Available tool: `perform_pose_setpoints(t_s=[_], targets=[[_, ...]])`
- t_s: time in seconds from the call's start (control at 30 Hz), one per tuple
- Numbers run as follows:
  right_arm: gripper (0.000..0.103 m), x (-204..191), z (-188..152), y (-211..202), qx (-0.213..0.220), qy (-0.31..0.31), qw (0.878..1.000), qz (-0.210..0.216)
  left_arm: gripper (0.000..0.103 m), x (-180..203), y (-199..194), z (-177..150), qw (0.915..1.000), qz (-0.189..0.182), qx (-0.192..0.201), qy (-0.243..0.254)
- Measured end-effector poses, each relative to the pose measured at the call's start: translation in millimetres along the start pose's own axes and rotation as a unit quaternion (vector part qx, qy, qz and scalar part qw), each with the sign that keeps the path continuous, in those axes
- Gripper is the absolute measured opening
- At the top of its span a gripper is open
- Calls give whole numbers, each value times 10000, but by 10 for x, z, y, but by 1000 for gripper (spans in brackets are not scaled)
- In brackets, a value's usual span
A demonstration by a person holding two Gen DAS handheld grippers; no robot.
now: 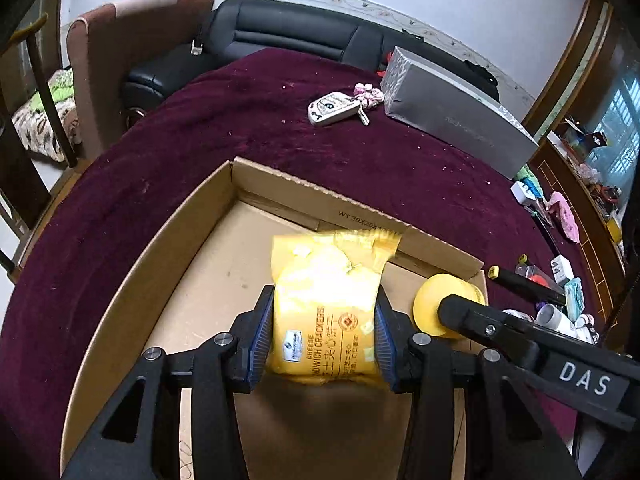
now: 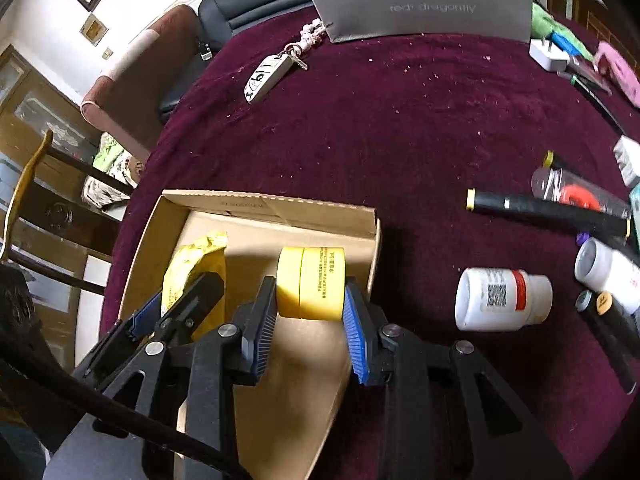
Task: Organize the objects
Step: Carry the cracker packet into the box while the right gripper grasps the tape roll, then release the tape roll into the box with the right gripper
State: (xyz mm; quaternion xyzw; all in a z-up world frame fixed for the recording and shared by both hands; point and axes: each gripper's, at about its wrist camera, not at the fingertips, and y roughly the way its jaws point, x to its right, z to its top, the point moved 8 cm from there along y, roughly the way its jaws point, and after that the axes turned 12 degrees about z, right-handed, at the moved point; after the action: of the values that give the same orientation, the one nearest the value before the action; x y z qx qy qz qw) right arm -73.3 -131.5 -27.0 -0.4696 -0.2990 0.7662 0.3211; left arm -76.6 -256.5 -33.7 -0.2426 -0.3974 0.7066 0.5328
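Note:
An open cardboard box (image 1: 160, 272) lies on the maroon tablecloth. My left gripper (image 1: 324, 320) is shut on a yellow pack of cheese sandwich crackers (image 1: 324, 280), held above the box floor. To its right, my right gripper (image 2: 310, 300) is shut on a small yellow round jar (image 2: 312, 280), near the box's right wall (image 2: 372, 252). The jar (image 1: 430, 304) also shows in the left wrist view, with the right gripper's finger (image 1: 472, 312) in front of it. In the right wrist view the cracker pack (image 2: 192, 264) sits left of the jar.
A white key fob with a pink charm (image 1: 332, 108) and a long grey carton (image 1: 452, 120) lie at the far side. To the right of the box are a white pill bottle (image 2: 500, 300), a black pen (image 2: 548, 212) and several small items. A black sofa (image 1: 280, 28) stands behind the table.

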Motion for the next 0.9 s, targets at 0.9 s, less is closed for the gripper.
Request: perform_pose_setpoints(t_s=[0.9], targets=[[39, -94, -78, -628, 650, -213, 9975, 184, 55, 70, -866, 44, 9973, 55, 729, 65]])
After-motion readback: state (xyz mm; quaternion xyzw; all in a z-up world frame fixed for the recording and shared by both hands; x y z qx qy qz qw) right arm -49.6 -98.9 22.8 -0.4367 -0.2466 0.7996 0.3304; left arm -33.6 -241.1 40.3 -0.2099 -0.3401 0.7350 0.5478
